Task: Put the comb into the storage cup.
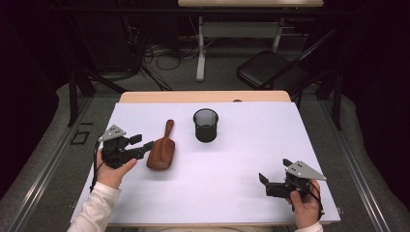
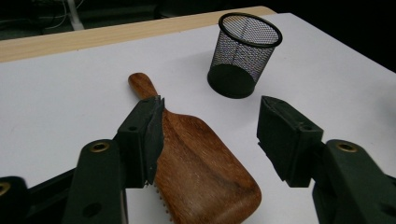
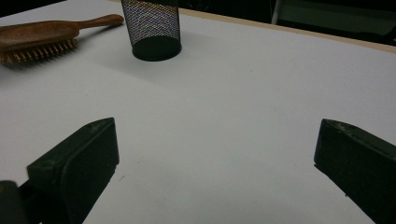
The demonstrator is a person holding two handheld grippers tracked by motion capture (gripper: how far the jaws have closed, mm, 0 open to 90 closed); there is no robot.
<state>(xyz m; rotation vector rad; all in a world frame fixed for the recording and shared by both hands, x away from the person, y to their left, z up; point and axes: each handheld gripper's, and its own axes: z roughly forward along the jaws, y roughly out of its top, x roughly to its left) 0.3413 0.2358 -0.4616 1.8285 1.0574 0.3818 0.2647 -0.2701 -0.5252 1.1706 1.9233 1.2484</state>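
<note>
- We are seeing the table [image 1: 241, 203] carrying a hairbrush [image 1: 161, 151] and a mesh cup [image 1: 206, 124].
- The mesh cup is standing upright near the table's centre, toward twelve o'clock.
- The hairbrush is lying bristles down at about eight o'clock of the cup, apart from it, its handle pointing to twelve o'clock.
- The left gripper [image 1: 144, 143] is sitting at nine o'clock of the brush head, just beside it, one jaw reaching over the brush's edge.
- The right gripper [image 1: 263, 182] is resting at about four o'clock of the cup, well apart from it.
- A folding chair [image 1: 270, 70] is standing beyond the table at one o'clock.
</note>
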